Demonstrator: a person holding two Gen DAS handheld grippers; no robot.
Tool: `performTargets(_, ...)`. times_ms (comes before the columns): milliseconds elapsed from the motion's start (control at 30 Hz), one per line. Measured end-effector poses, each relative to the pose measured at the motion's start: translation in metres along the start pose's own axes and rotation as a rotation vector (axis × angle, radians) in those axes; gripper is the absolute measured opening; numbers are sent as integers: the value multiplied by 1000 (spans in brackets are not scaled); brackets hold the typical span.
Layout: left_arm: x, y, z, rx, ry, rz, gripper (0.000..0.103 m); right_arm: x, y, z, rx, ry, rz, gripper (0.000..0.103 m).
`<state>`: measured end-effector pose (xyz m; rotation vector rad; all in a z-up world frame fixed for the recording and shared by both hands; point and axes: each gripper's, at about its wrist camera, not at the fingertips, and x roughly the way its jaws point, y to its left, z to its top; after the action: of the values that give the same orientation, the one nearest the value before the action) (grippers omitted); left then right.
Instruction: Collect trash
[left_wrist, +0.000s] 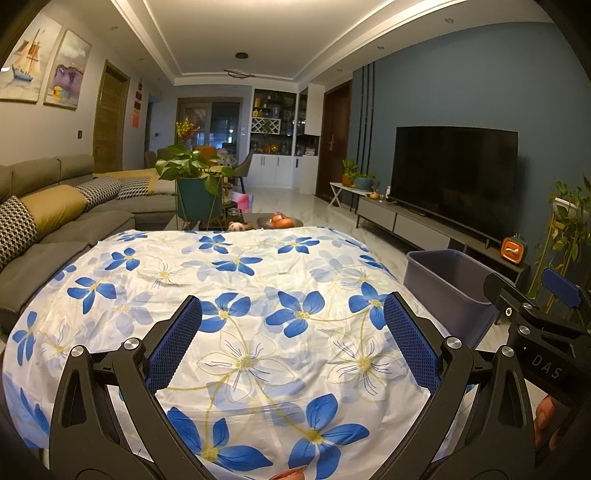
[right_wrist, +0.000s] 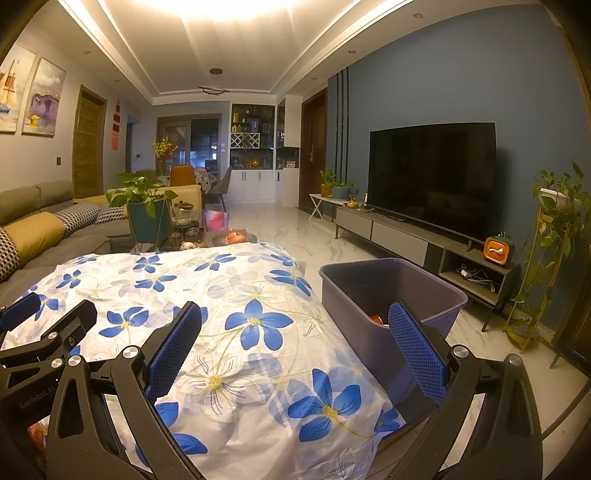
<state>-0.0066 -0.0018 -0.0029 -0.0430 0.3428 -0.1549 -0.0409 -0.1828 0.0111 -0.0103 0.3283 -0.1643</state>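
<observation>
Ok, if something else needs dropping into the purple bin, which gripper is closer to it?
Right. The right gripper has the purple bin directly beside its right finger, while the left gripper sits over the floral tablecloth, farther from it. Both are open and empty.

I saw a white cloth (left_wrist: 236, 295) patterned with blue flowers; right beside it, a grey-purple bin (right_wrist: 373, 343) held something orange (right_wrist: 376, 319). Gripper pads (left_wrist: 173, 343) were blue.
</observation>
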Motion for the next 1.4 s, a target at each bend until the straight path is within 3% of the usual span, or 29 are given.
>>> performTargets(1400, -2, -1, 1, -1, -10, -2, 97, 1, -1, 0, 4, -4, 3, 97)
